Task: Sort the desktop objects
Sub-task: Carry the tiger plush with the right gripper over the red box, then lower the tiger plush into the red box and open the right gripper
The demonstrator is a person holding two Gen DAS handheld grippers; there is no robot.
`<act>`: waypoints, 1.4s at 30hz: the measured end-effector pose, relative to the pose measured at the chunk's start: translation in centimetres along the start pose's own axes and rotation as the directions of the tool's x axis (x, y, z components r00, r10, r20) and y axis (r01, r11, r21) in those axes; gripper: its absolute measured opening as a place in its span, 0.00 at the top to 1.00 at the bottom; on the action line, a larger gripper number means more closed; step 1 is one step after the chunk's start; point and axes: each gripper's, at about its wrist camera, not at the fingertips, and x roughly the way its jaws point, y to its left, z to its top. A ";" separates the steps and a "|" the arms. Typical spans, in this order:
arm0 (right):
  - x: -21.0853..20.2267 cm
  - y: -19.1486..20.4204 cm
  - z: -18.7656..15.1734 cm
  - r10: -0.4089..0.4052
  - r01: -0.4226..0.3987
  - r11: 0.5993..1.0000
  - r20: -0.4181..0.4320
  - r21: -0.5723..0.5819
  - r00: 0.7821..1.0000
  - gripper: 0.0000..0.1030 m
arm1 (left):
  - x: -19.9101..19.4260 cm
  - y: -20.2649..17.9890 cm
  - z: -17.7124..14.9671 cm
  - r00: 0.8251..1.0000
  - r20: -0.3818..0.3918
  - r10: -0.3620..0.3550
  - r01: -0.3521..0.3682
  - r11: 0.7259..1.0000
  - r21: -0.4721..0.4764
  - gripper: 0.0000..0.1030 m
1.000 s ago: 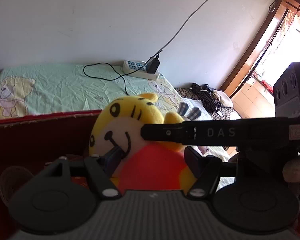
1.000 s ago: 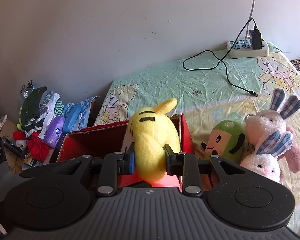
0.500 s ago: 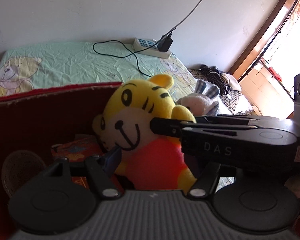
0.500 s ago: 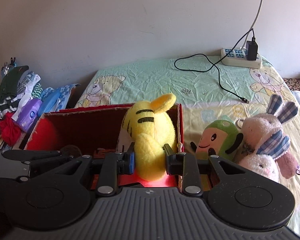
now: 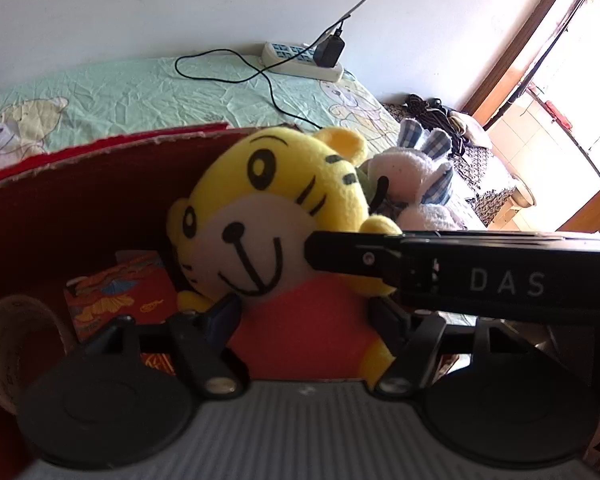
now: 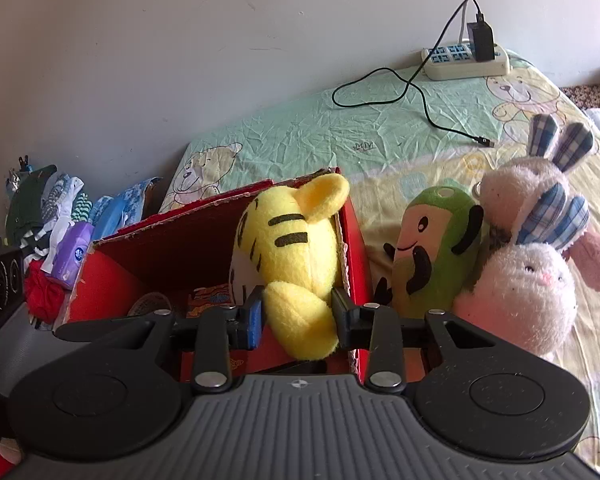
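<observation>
Lowered since a second ago, the yellow tiger plush (image 6: 296, 264) now sits deeper in the red cardboard box (image 6: 356, 248), where earlier it hung above the rim. The right gripper (image 6: 298, 316) is clenched on the tiger's yellow arm, its blue-padded finger on one side and its black finger on the other, both pressing into the fur. In the left wrist view the left gripper (image 5: 304, 312) brackets the tiger's red belly (image 5: 308, 328); its fingers (image 5: 220, 312) stand apart at either flank, and whether they press the plush cannot be told. The right gripper's black arm marked DAS (image 5: 460, 276) crosses just ahead of the left one, reaching the tiger's cheek.

Beyond the right gripper's fingers, the tiger leans against the box's right-hand wall. Just right of that wall, outside the box, a green plush (image 6: 436, 248) with a smiling face stands on the bed sheet (image 6: 300, 136), touching two pink rabbit plushes (image 6: 528, 280) with checked ears. Inside the box, left of the tiger, lie a red printed packet (image 5: 120, 288) and a tape roll (image 5: 16, 344). Far ahead, a power strip (image 6: 466, 62) with a black charger rests by the wall. A pile of clothes (image 6: 60, 216) lies to the far left.
</observation>
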 end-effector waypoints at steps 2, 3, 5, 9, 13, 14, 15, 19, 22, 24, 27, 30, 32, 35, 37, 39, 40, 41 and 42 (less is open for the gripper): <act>-0.1 0.1 -0.2 0.002 -0.002 1.000 0.001 -0.011 1.000 0.64 | 0.2 0.0 0.0 1.000 -0.004 0.004 -0.004 1.000 0.002 0.28; -0.2 0.3 -0.3 -0.002 0.002 1.000 0.003 -0.030 1.000 0.64 | 0.2 -0.1 -0.1 1.000 -0.004 0.008 -0.008 1.000 0.004 0.27; -0.2 0.7 -0.6 -0.008 0.008 0.998 0.006 -0.068 1.000 0.64 | 0.2 -0.3 -0.1 1.000 -0.004 0.016 -0.016 1.000 0.006 0.26; -0.3 0.2 -0.7 0.029 -0.028 0.998 0.012 -0.064 1.000 0.57 | 0.2 -0.6 -0.1 1.000 -0.008 0.030 -0.030 1.000 0.000 0.26; -0.6 -0.5 -0.7 0.104 -0.104 0.993 -0.005 -0.049 0.995 0.50 | 0.0 -0.8 -0.3 0.999 -0.006 0.044 -0.044 0.999 -0.001 0.25; -0.6 -0.5 -0.8 0.111 -0.111 0.993 -0.006 -0.049 0.994 0.50 | 0.0 -0.9 -0.3 0.999 -0.004 0.052 -0.052 0.999 0.001 0.25; -0.7 -0.6 -0.8 0.117 -0.117 0.992 -0.003 -0.044 0.993 0.50 | -0.1 -1.1 -0.4 0.998 -0.003 0.061 -0.061 0.998 0.001 0.25; -1.0 -0.9 -1.2 0.140 -0.140 0.990 0.009 -0.008 0.990 0.45 | -0.1 -1.5 -0.4 0.996 -0.001 0.087 -0.087 0.996 0.003 0.22; -1.2 -1.1 -1.4 0.168 -0.168 0.986 0.009 0.002 0.986 0.42 | -0.3 -1.8 -0.6 0.994 0.003 0.112 -0.112 0.994 0.011 0.21; -1.3 -1.3 -1.6 0.180 -0.180 0.984 0.011 0.005 0.984 0.42 | -0.4 -2.0 -0.7 0.991 0.007 0.132 -0.132 0.991 0.019 0.20; -1.4 -1.5 -1.5 0.191 -0.191 0.981 0.004 0.016 0.982 0.42 | -0.4 -2.2 -0.7 0.989 0.005 0.145 -0.145 0.989 0.019 0.20; -1.6 -1.6 -1.6 0.197 -0.197 0.980 0.003 0.031 0.980 0.42 | -0.5 -2.3 -0.6 0.988 0.001 0.154 -0.154 0.988 0.019 0.20; -1.8 -1.7 -1.7 0.200 -0.200 0.979 0.007 0.033 0.980 0.42 | -0.5 -2.6 -0.7 0.987 0.003 0.161 -0.161 0.987 0.023 0.20; -2.0 -1.8 -1.8 0.202 -0.202 0.979 0.008 0.035 0.979 0.42 | -0.6 -2.9 -0.7 0.986 0.003 0.167 -0.167 0.985 0.033 0.20; -2.2 -1.8 -1.9 0.205 -0.205 0.978 0.013 0.038 0.979 0.42 | -0.5 -3.1 -0.7 0.986 0.000 0.169 -0.169 0.985 0.037 0.20; -2.3 -1.9 -2.0 0.209 -0.209 0.977 0.018 0.042 0.978 0.42 | -0.4 -3.3 -0.8 0.985 -0.001 0.171 -0.171 0.985 0.036 0.20; -2.4 -2.0 -2.0 0.211 -0.212 0.976 0.019 0.046 0.977 0.42 | -0.4 -3.3 -0.8 0.985 -0.003 0.171 -0.171 0.985 0.035 0.20; -2.4 -2.0 -2.0 0.213 -0.214 0.976 0.021 0.049 0.977 0.42 | -0.4 -3.4 -0.8 0.985 -0.005 0.171 -0.171 0.985 0.035 0.20; -2.5 -2.1 -2.1 0.215 -0.216 0.975 0.022 0.052 0.976 0.42 | -0.4 -3.4 -0.8 0.985 -0.007 0.172 -0.172 0.985 0.035 0.20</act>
